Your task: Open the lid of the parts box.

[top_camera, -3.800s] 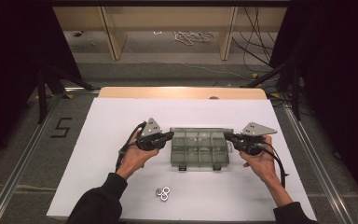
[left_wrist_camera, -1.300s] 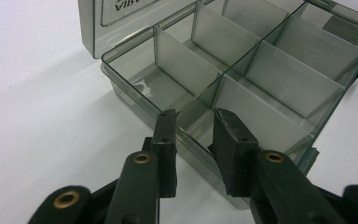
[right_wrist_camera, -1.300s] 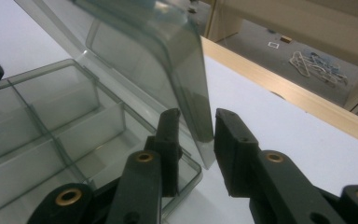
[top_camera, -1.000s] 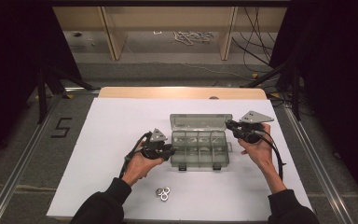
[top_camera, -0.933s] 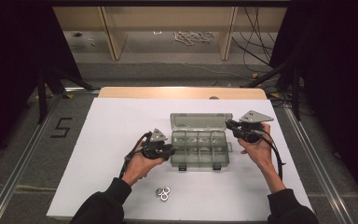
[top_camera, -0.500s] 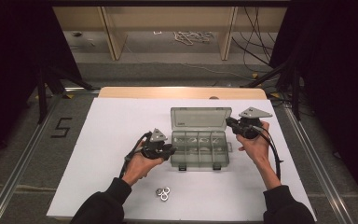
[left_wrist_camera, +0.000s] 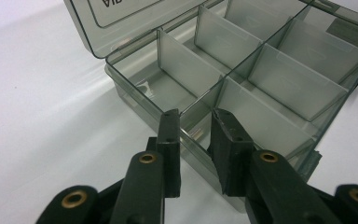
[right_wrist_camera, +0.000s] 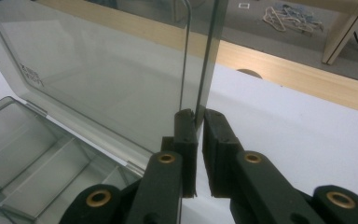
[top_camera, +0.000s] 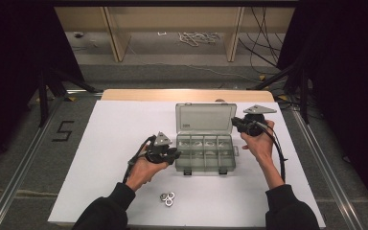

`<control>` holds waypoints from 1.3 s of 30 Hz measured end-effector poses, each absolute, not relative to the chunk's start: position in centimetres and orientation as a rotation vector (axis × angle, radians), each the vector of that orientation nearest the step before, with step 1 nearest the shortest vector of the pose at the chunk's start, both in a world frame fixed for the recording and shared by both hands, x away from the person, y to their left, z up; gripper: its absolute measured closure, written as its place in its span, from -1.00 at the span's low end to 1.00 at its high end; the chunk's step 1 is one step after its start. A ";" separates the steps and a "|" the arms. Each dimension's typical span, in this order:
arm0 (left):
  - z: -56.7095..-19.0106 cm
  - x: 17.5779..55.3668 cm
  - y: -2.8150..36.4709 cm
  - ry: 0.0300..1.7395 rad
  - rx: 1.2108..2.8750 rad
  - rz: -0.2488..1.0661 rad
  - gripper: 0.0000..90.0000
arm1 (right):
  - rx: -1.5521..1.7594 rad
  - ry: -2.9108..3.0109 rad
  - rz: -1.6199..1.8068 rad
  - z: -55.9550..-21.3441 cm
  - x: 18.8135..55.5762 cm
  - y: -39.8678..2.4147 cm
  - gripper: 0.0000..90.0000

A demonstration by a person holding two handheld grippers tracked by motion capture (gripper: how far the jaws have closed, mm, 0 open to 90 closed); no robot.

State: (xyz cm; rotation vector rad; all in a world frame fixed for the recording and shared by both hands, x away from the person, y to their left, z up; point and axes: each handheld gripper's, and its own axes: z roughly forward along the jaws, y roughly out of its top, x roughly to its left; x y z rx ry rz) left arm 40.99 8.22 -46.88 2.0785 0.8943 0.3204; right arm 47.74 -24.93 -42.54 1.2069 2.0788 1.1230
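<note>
High view: the grey compartment box [top_camera: 204, 152] sits on the white table [top_camera: 110, 129], its lid [top_camera: 205, 118] upright. The right gripper [right_wrist_camera: 199, 114] pinches the lid's side edge. The left gripper [left_wrist_camera: 193, 115] straddles the box's near wall, jaws narrowly apart. Metal rings [top_camera: 167, 197] lie behind the left gripper.

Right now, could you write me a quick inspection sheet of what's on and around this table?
Surface: white table, wooden strip at its far edge.
Job's things: clear compartment box, lid standing open, compartments look empty.
Clutter: small metal rings near the front edge.
Grippers: left claw straddles the box's near wall; right claw pinches the lid's edge.
Cables: one trails from each claw; loose cord on the floor beyond.
Surroundings: dark curtains, floor marked "5".
</note>
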 end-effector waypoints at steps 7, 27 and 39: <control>-46.9 41.0 8.2 0.896 2.079 0.321 0.63 | 1.214 2.097 1.089 -42.4 48.6 -24.9 0.87; -46.9 41.0 8.2 0.909 2.067 0.321 0.65 | 1.285 2.078 1.040 -43.1 50.1 -24.6 0.86; -46.9 41.0 8.2 0.917 2.065 0.309 0.63 | 1.335 2.081 1.069 -43.3 50.2 -24.5 0.85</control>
